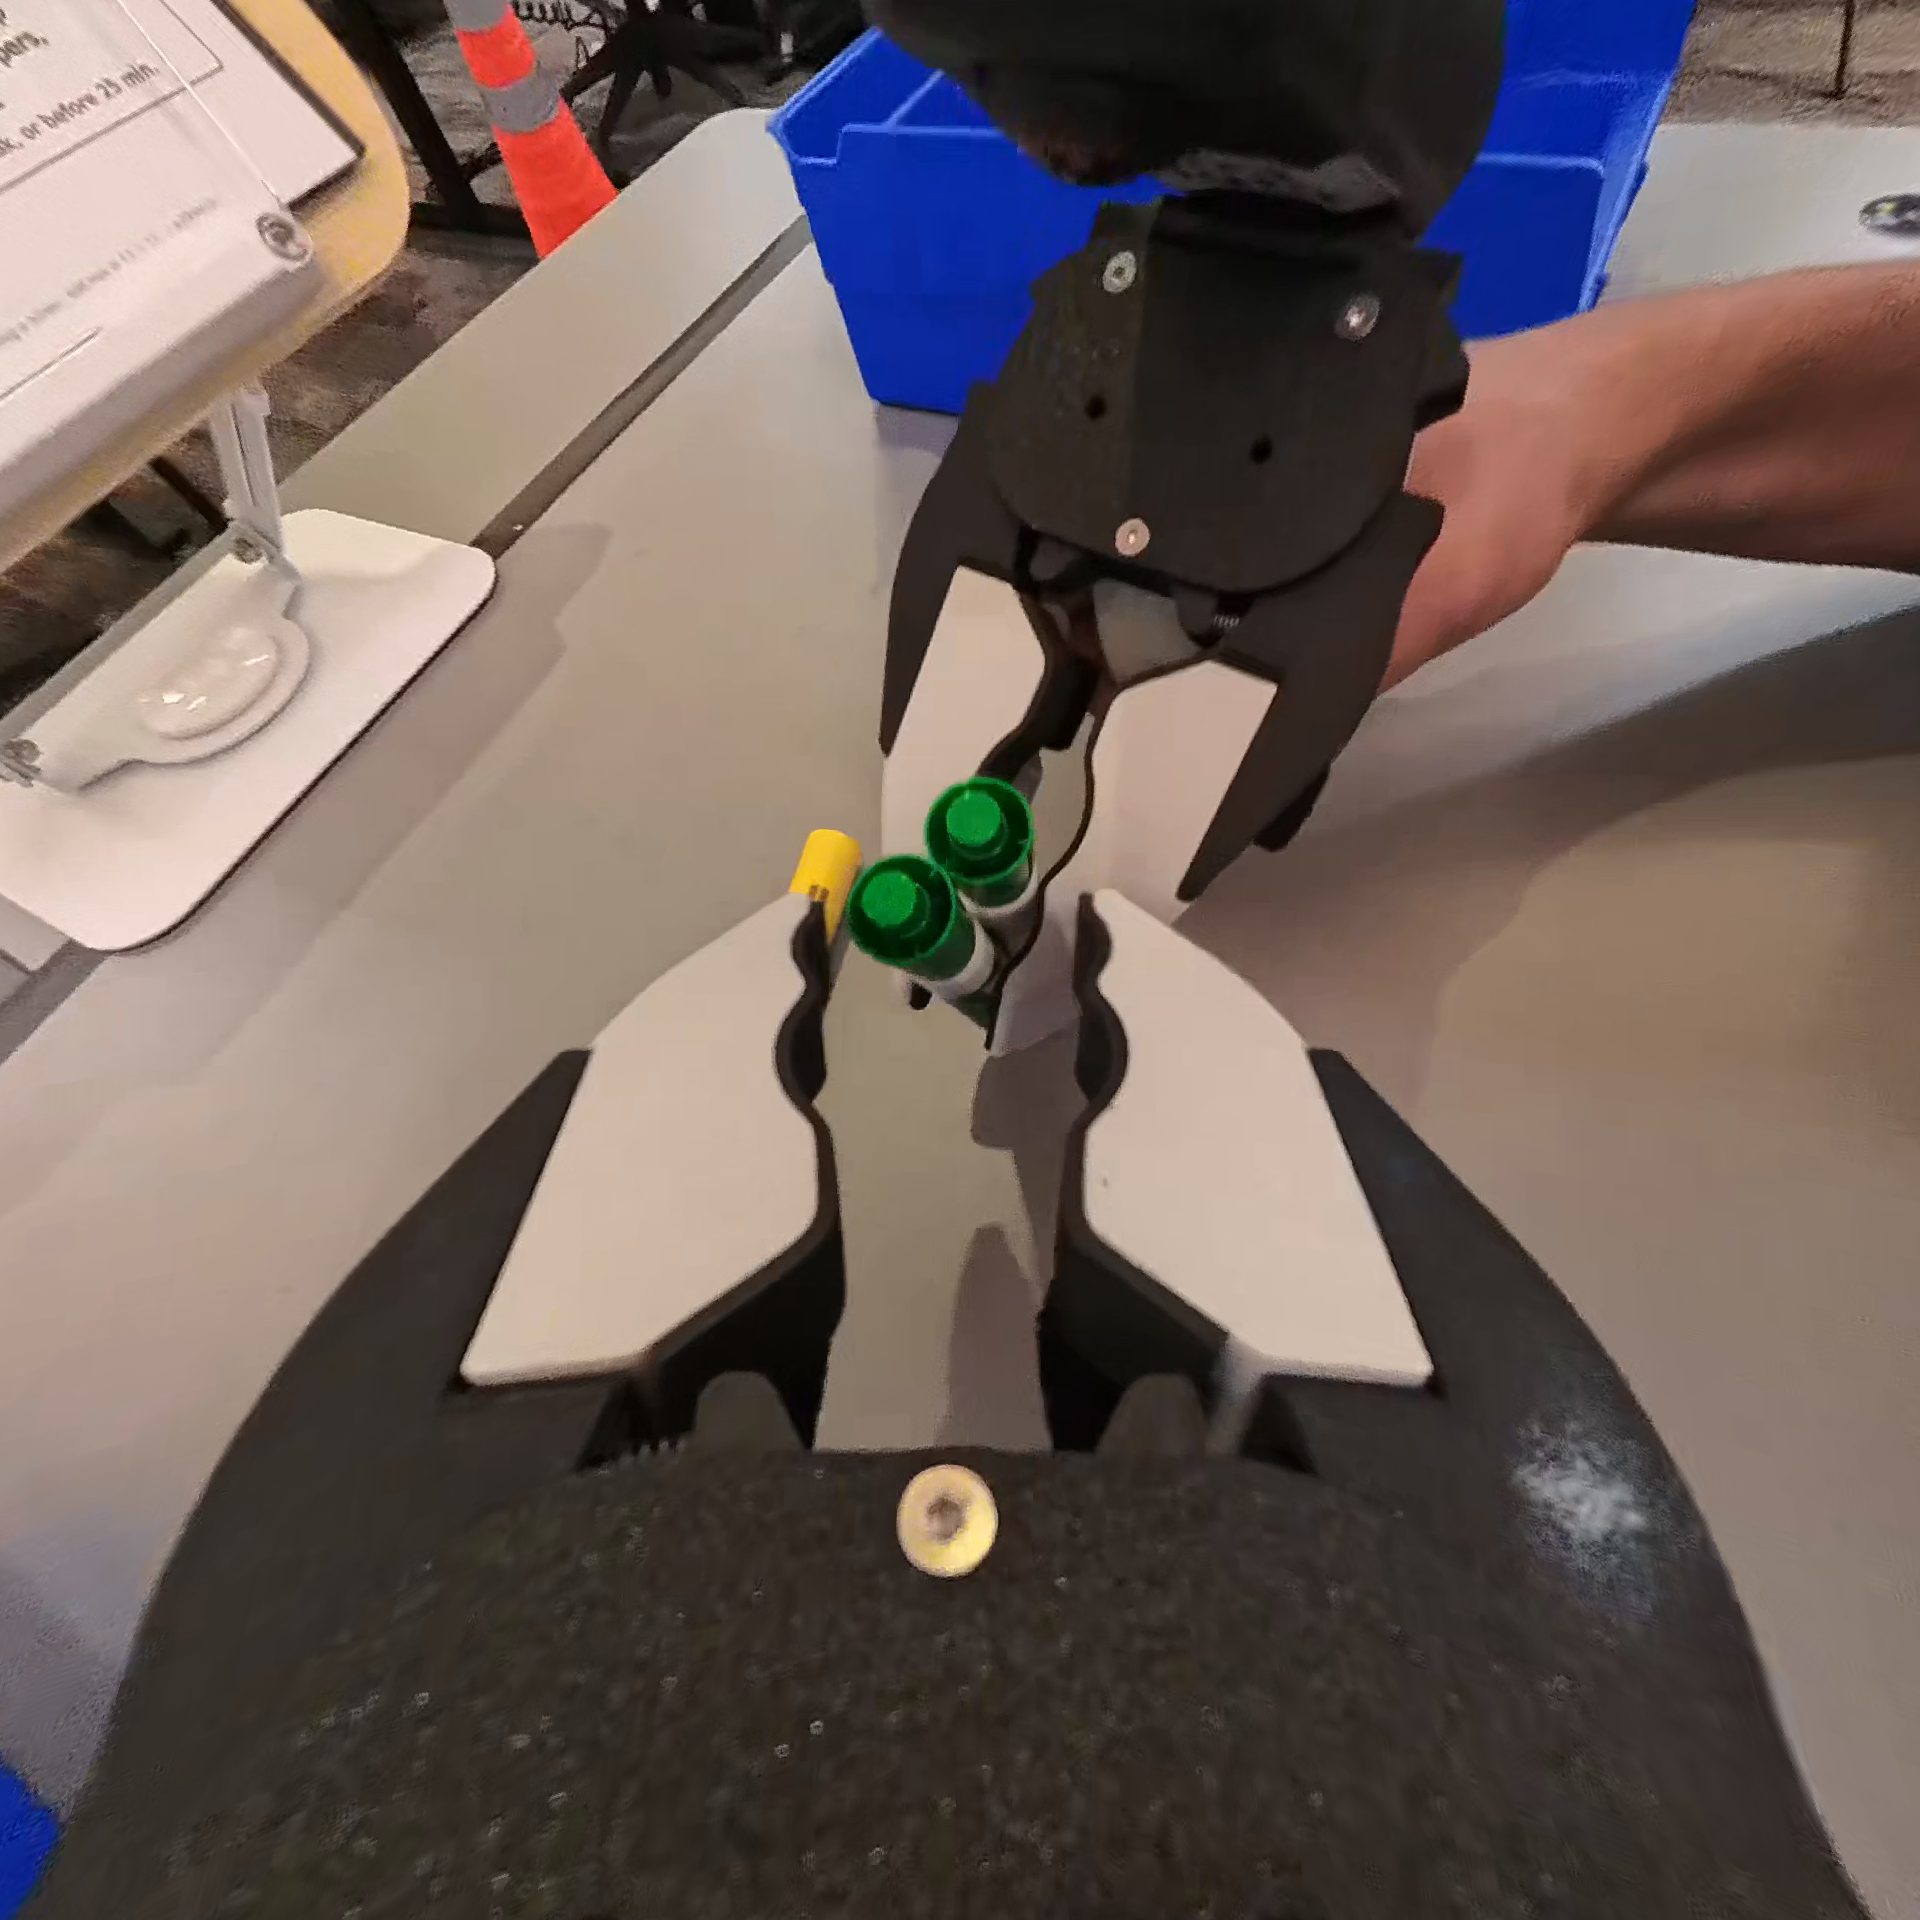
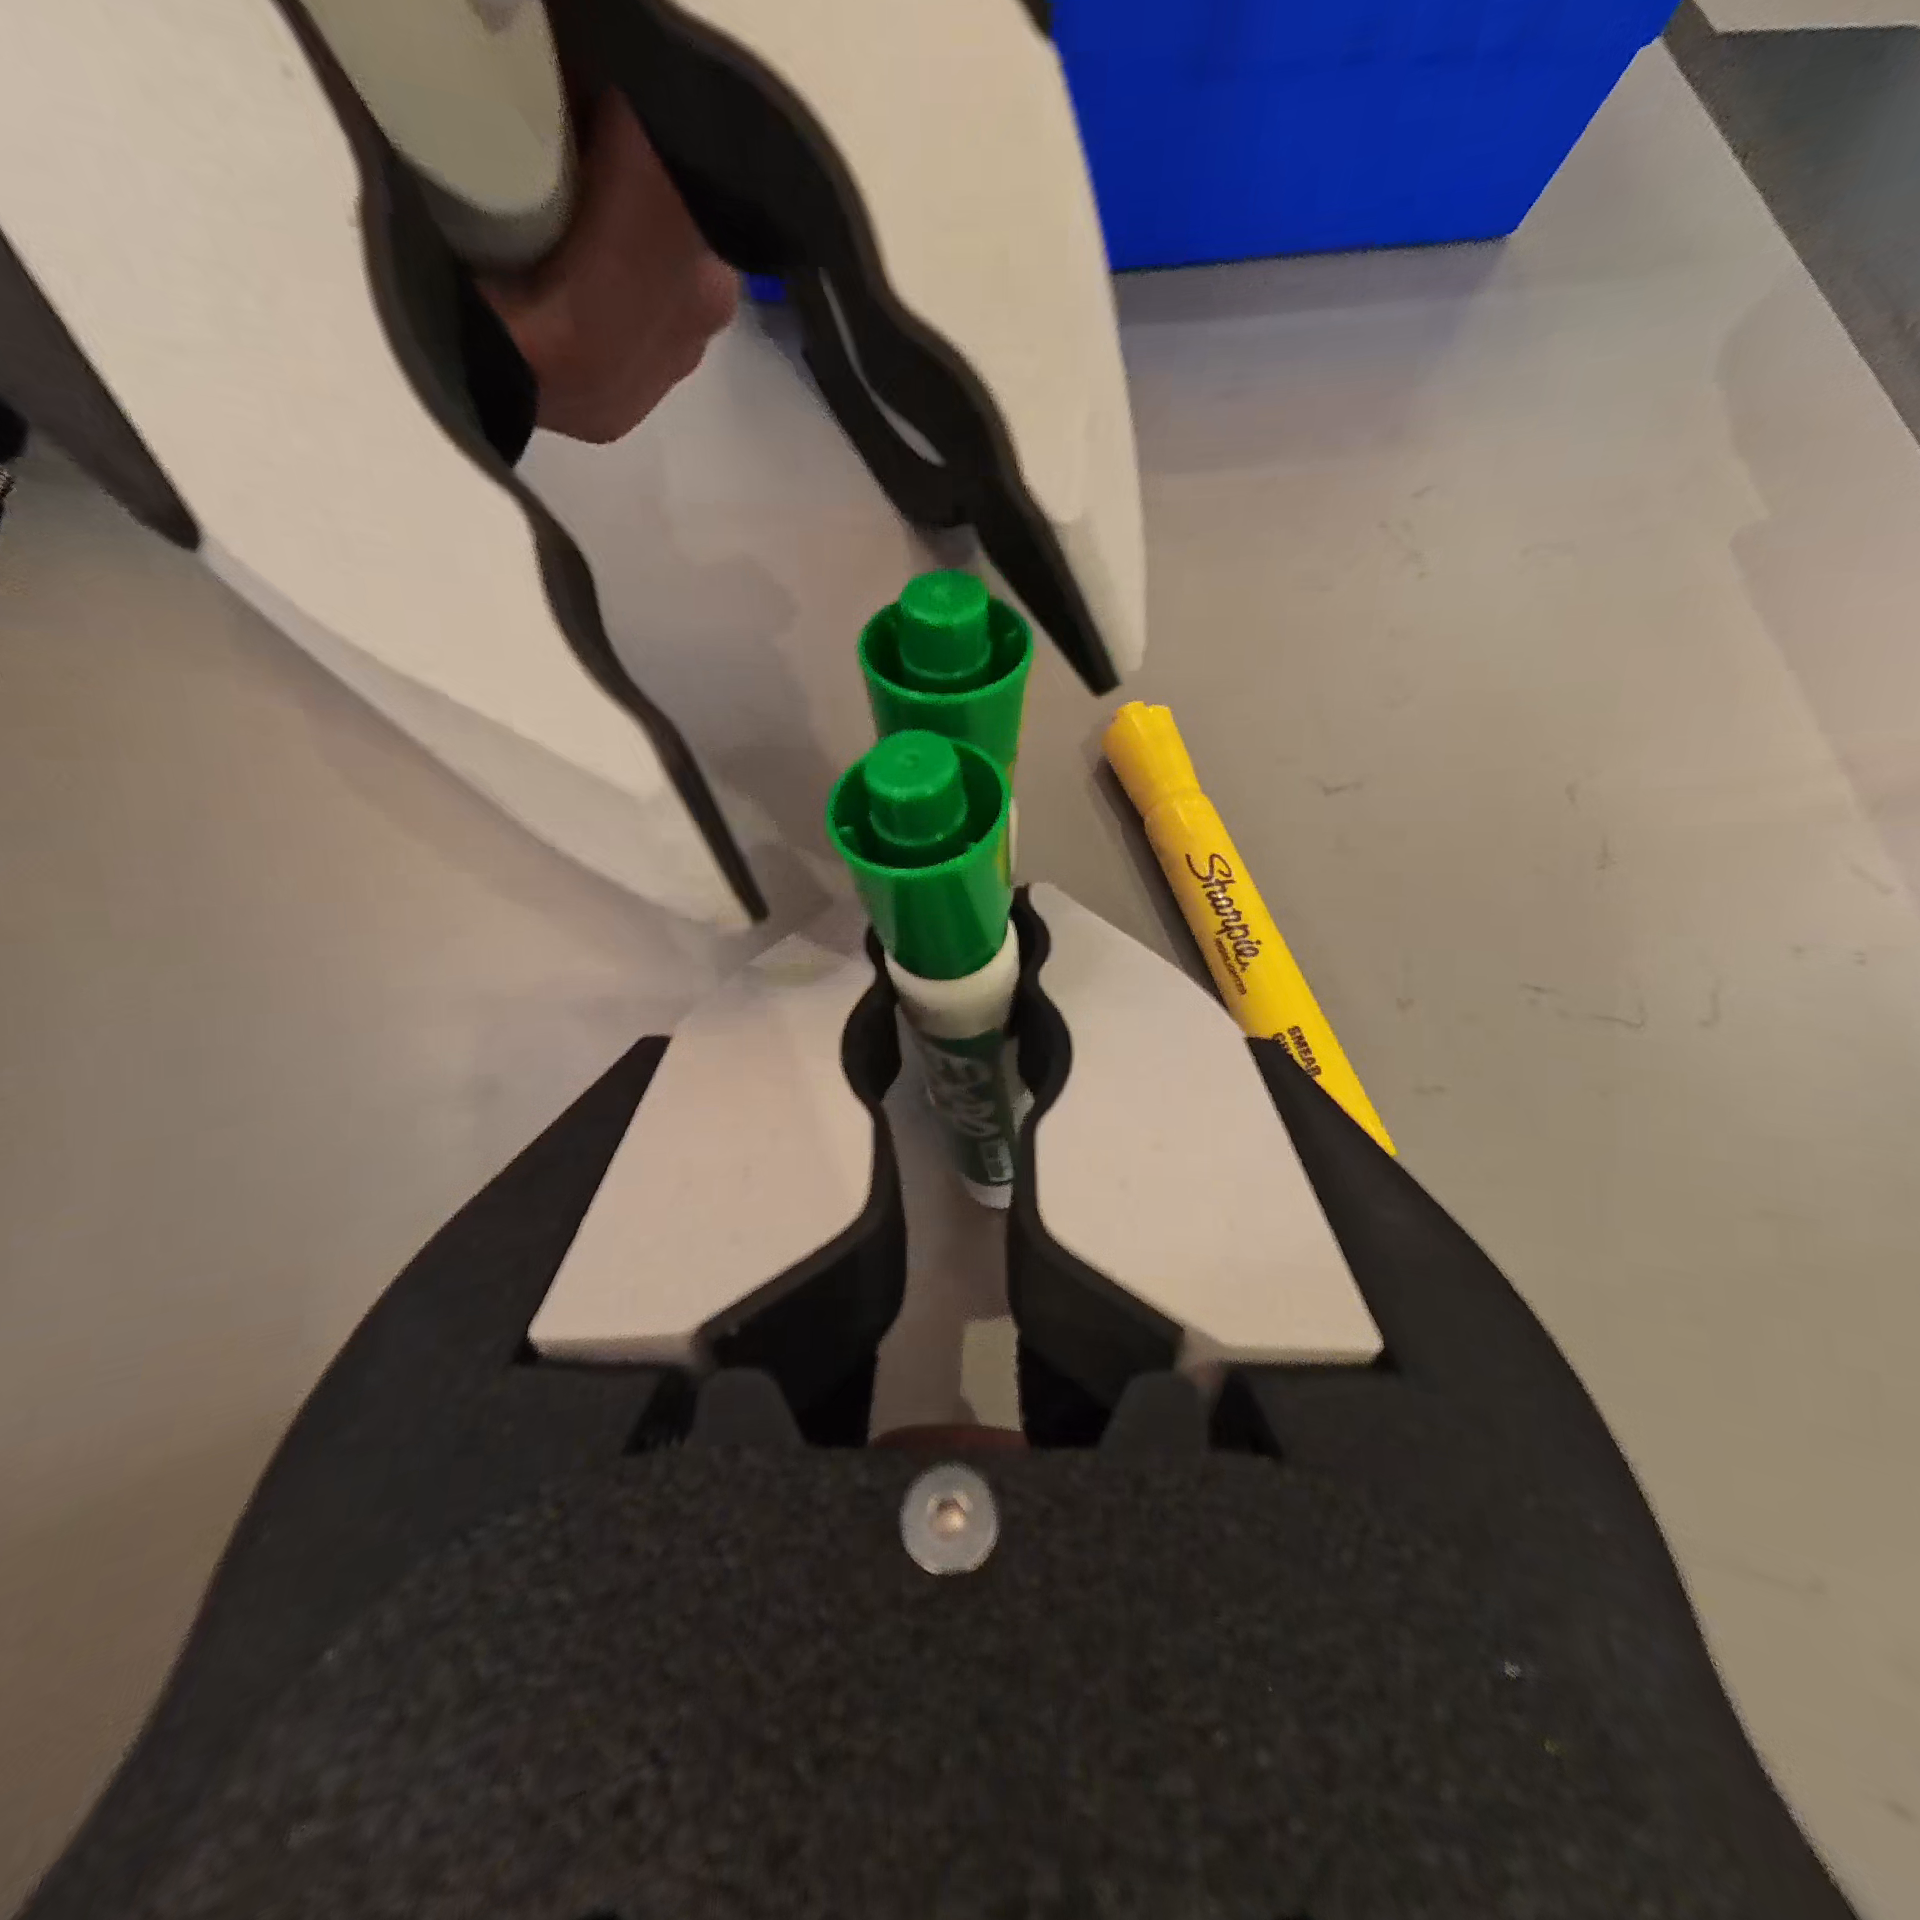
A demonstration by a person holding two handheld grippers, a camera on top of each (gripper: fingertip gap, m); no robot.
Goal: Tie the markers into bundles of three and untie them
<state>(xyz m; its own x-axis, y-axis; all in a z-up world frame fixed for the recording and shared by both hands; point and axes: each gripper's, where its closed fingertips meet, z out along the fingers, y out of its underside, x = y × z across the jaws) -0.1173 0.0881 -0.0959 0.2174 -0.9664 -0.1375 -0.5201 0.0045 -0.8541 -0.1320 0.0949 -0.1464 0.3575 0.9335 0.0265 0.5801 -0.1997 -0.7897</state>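
Right wrist view, nearest first: my right gripper (image 2: 956,971) is clenched on two green dry-erase markers (image 2: 940,894), caps pointing away from me, bodies stacked between the pads. The grip sits just behind the caps. Just right of my right finger, the yellow highlighter (image 2: 1236,914) lies flat on the grey table (image 2: 1558,727), apart from the green pair, not yet in the bundle.

Beyond the caps, my left gripper (image 2: 925,790) faces me, jaws released and spread, holding nothing. In the left wrist view a thin black band (image 1: 1081,821) loops close to the green markers; where it ends I cannot tell.

Farther off: blue bin (image 1: 935,229), a white stand (image 1: 239,665) at far left, an orange cone (image 1: 540,135).

Judgement: bundle incomplete. To do this well, keep the right grip steady and level, bring the highlighter alongside with the left, ends flush, before wrapping.
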